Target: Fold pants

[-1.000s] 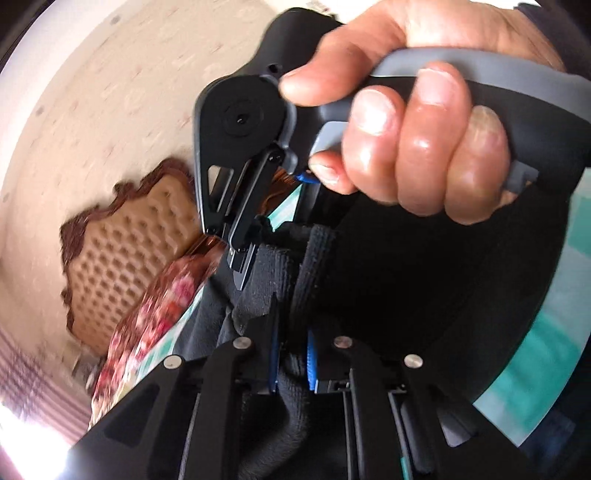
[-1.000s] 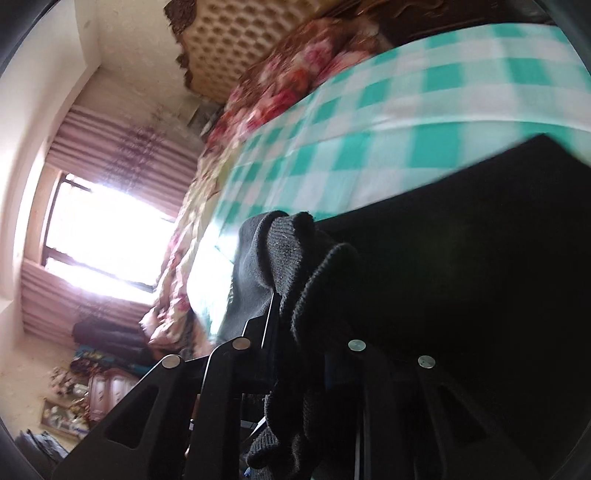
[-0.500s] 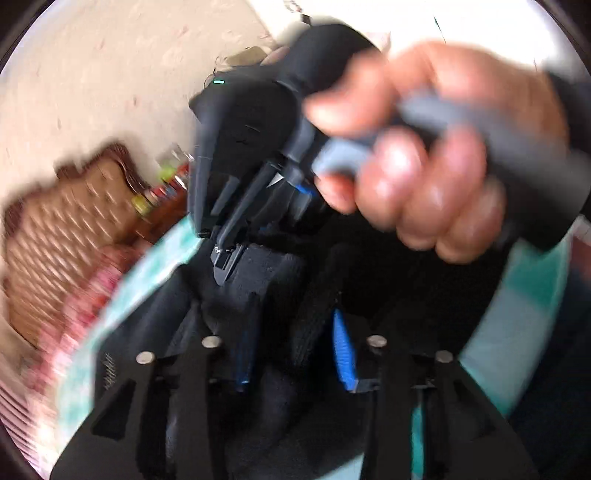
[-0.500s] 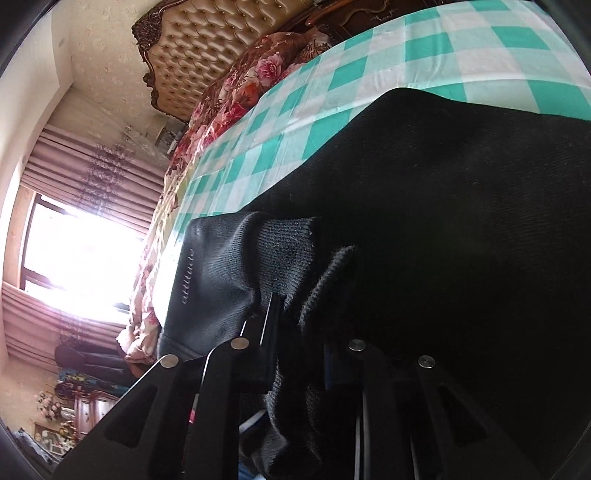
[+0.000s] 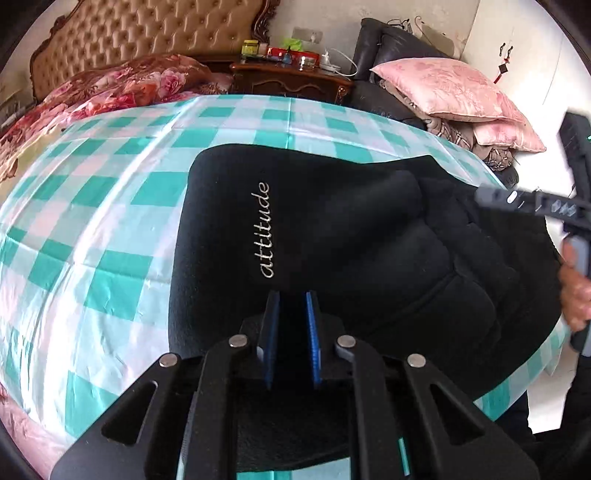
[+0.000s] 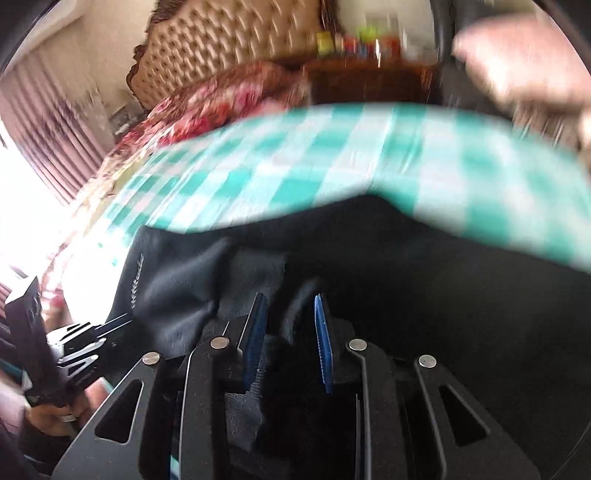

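The black pants [image 5: 351, 229], with the white word "attitude" stitched on them, lie folded on the green-and-white checked bedspread [image 5: 110, 206]. My left gripper [image 5: 291, 295] hovers over their near edge, its blue pads a little apart with nothing between them. The other gripper [image 5: 576, 206] shows at the right edge of that view, held in a hand. In the blurred right wrist view my right gripper [image 6: 290, 299] is open over the pants [image 6: 443, 295], with a ribbed fold of cloth lying loose between its blue pads. The left gripper [image 6: 74, 350] appears at the lower left there.
A tufted headboard [image 5: 147, 33] and a floral quilt [image 5: 122, 85] are at the far left. A dark nightstand [image 5: 291, 77] with bottles stands behind the bed. Pink pillows [image 5: 454, 88] lie on a dark chair at the right. A bright window [image 6: 22, 206] is to the left.
Both grippers have let go of the pants' ribbed hem and opened. The pants now lie flat on the bed. The left gripper pulled back; the right gripper moved off to the right.
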